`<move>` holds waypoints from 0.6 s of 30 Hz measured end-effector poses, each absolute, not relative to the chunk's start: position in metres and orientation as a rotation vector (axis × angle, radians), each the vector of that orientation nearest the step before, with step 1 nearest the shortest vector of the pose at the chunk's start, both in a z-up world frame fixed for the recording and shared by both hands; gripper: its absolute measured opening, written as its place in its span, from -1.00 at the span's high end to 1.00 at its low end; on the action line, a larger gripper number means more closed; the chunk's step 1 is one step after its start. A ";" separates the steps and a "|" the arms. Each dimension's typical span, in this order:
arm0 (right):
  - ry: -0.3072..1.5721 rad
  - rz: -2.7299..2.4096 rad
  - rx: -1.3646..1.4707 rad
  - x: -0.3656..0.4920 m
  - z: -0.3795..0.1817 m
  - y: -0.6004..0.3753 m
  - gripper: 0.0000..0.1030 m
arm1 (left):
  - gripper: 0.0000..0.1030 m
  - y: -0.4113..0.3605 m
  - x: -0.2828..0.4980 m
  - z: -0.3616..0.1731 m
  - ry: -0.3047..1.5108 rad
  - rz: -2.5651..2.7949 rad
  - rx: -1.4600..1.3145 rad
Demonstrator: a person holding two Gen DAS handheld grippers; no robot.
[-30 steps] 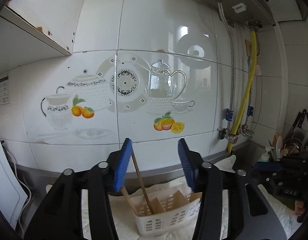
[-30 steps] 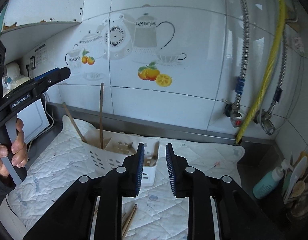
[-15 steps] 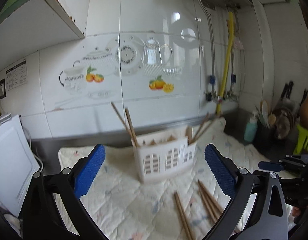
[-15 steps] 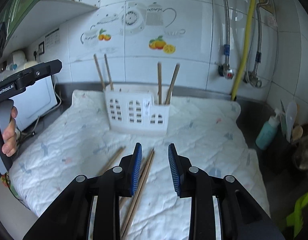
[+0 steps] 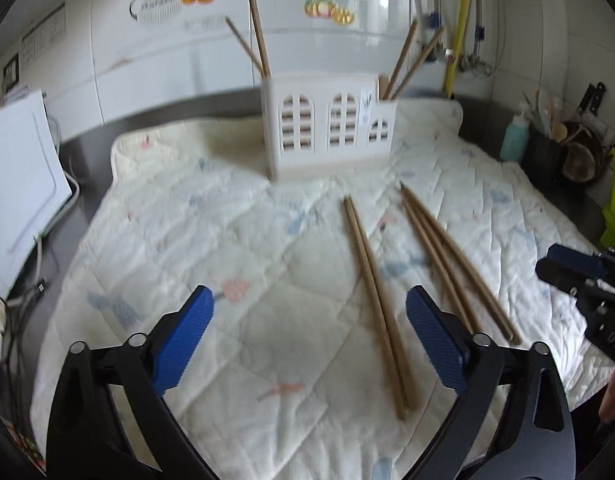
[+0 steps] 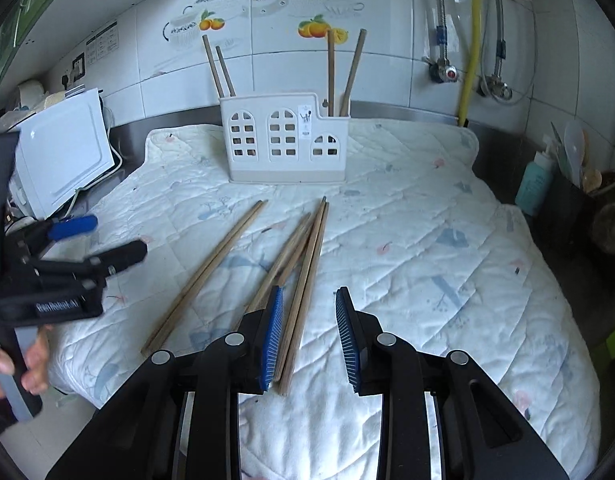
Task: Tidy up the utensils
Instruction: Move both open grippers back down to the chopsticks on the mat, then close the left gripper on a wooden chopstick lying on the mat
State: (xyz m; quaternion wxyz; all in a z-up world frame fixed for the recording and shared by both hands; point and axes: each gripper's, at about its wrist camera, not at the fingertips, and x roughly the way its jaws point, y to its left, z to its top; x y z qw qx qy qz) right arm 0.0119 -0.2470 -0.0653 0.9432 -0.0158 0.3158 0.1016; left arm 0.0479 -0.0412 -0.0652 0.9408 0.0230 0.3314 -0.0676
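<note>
Left wrist view: left gripper [image 5: 309, 334] spread wide, empty, jaws just closed slightly; chopsticks [image 5: 377, 292] at centre-right. Right gripper [image 6: 309, 338] part-open, empty, above chopsticks; holder [image 6: 285, 140] upper centre.

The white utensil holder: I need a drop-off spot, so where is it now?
In the right wrist view the white utensil holder stands upright at the far edge of the quilted mat, before the tiled wall, beyond the loose chopsticks.

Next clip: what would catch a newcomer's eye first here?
Loose wooden chopsticks lie fanned on the quilted cloth, with the white utensil holder behind them, already holding four sticks. Both blue-padded grippers are open above the cloth: the left gripper and the right gripper.
</note>
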 end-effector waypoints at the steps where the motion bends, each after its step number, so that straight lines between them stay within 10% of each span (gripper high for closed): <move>1: 0.650 0.207 -0.023 0.011 -0.068 -0.248 0.48 | -0.68 -0.041 0.049 -0.072 0.698 -0.140 0.044; 18: 0.693 0.207 0.033 0.015 -0.087 -0.254 0.48 | -0.34 -0.059 0.067 -0.106 0.793 -0.171 0.042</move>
